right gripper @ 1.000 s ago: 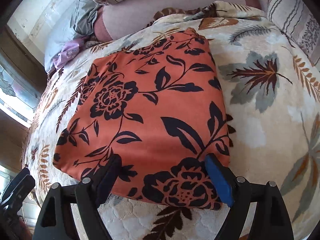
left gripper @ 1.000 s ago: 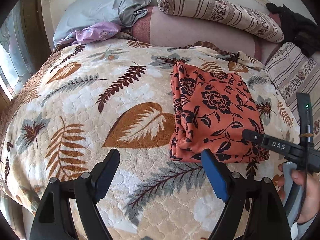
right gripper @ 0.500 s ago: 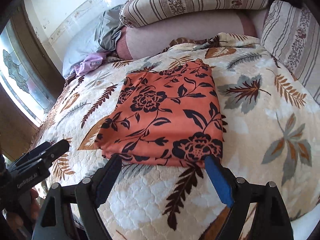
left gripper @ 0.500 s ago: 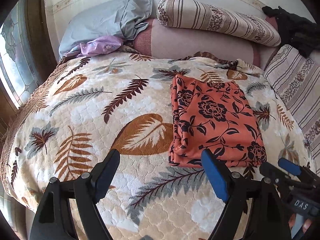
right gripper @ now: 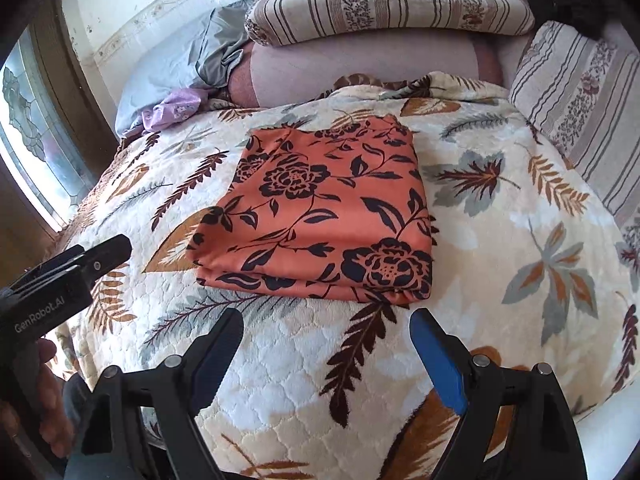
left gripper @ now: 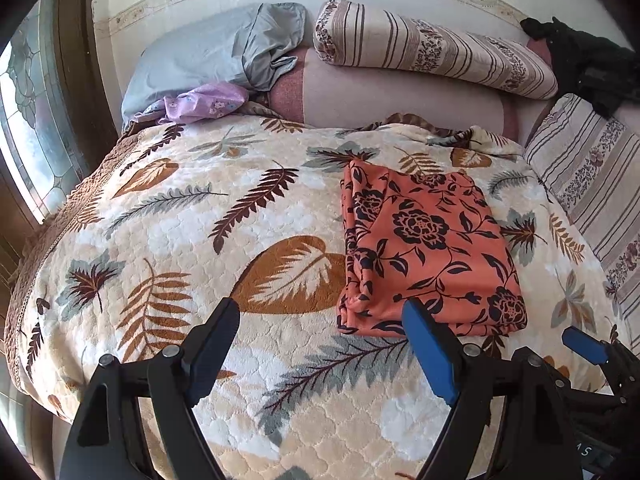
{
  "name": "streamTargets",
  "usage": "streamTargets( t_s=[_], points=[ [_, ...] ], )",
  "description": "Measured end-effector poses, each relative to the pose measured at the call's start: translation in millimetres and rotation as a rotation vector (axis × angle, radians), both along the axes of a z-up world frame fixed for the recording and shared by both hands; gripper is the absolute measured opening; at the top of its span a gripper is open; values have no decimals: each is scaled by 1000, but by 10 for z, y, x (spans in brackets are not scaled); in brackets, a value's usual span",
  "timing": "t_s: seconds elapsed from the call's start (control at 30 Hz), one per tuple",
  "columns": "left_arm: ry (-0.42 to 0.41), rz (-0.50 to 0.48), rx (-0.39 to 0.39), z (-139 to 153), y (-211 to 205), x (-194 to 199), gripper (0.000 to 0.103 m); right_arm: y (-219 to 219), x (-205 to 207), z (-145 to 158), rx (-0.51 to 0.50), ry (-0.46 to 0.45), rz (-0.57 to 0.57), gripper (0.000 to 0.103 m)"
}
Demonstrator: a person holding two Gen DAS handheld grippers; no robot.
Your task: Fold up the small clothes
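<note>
The leaf-print quilt (right gripper: 480,240) covers the bed from edge to edge, with 2 striped bolsters (left gripper: 432,52) and a grey pillow (left gripper: 208,56) stacked against the wall at its head. The orange floral garment (right gripper: 320,216) lies flat on the quilt right of centre, folded into a compact rectangle with layered edges showing along its near and left sides. The left gripper (left gripper: 320,344) hangs empty above the near quilt with its fingers wide apart, the blue one overlapping the garment's near edge in its own view (contact cannot be confirmed). The right gripper (right gripper: 326,344) is likewise empty and spread, just short of the garment's near edge. Judgement: the fold looks finished, and the step in hand is a clean release and withdrawal; to do it well, both tools should back straight away with fingers kept apart, so that no pad snags a layer and drags the stack askew. Against the frame 1 second earlier, the right gripper has retreated from over the garment's near edge, both views have pulled back and widened, and the garment's shape is unchanged.
</note>
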State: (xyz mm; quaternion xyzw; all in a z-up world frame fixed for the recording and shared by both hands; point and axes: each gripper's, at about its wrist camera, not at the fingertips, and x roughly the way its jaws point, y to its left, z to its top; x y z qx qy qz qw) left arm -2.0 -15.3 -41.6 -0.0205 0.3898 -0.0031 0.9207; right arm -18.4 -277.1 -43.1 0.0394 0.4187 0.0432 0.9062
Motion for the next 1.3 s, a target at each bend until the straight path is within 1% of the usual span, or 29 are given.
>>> streamTargets(
  t_s=[0.1, 0.27, 0.43, 0.5, 0.57, 0.67, 0.83, 0.97, 1.3],
  points=[
    [-41, -3, -2, 150, -31, -30, 84, 9, -29, 175, -24, -59, -18, 87],
    [-58, -22, -23, 277, -104, 3, 84, 17, 2, 245, -38, -70, -15, 87],
    [-40, -40, -25, 284, -173, 32, 84, 4, -2, 215, -46, -50, -15, 87],
    [-41, -40, -17, 291, -202, 29, 92, -3, -3, 215, -54, -51, -18, 87],
    [-56, -38, -17, 309, -210, 22, 92, -13, 8, 219, -61, -47, -20, 87],
    [-56, -47, -40, 320, -203, 35, 92, -29, 17, 228, -65, -45, -26, 87],
    [-54, -26, -13, 315, -229, 76, 92, -38, 35, 219, -65, -36, -23, 87],
    [-45, -39, -52, 285, -214, 98, 92, -33, 61, 207, -72, -30, -20, 87],
    [-20, -39, -23, 226, -245, 179, 92, -15, 151, 179, -84, -16, -23, 87]
  ],
)
